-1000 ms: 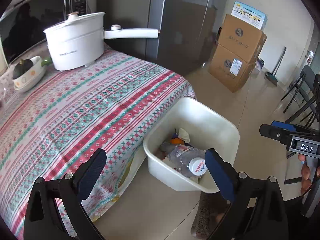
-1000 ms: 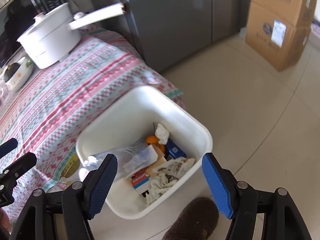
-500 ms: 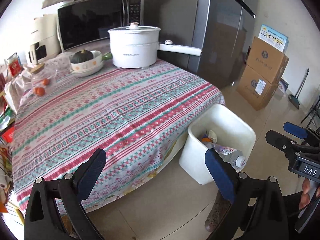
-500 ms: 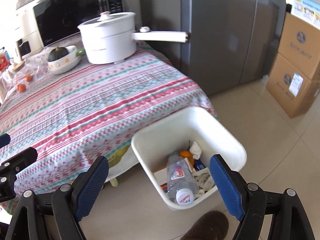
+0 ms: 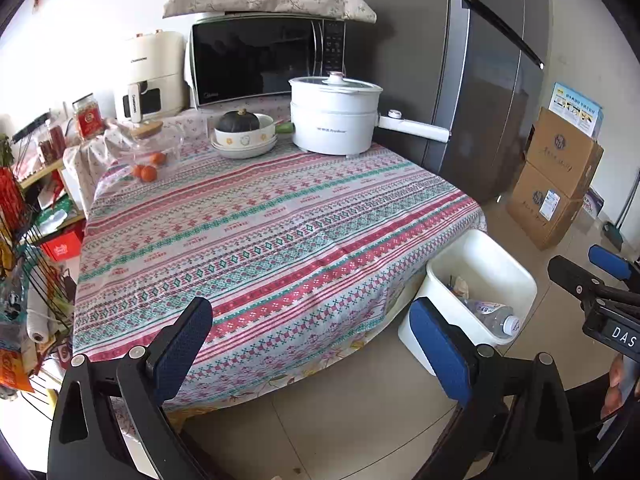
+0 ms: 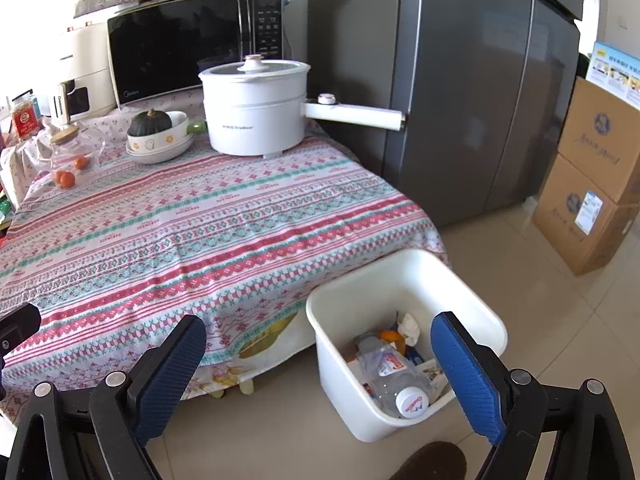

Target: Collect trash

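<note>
A white trash bin (image 6: 328, 336) stands on the floor at the table's right corner; it also shows in the left wrist view (image 5: 520, 276). Inside lie a clear plastic bottle (image 6: 394, 376) with a white cap, crumpled paper and small wrappers. My right gripper (image 6: 318, 364) is open and empty, held above the floor in front of the bin. My left gripper (image 5: 310, 346) is open and empty, in front of the table's near edge. The right gripper (image 5: 600, 284) also shows at the right of the left wrist view.
The table (image 5: 260, 232) has a striped patterned cloth. At its back stand a white electric pot (image 5: 334, 118), a bowl with a dark squash (image 5: 244, 132), a glass jar, oranges (image 5: 146, 170) and a microwave (image 5: 266, 58). A grey fridge (image 6: 460, 92) and cardboard boxes (image 6: 596, 184) stand right.
Both grippers have pulled back and up from over the bin. The whole table and the back wall have come into view. The bottle lies in the bin.
</note>
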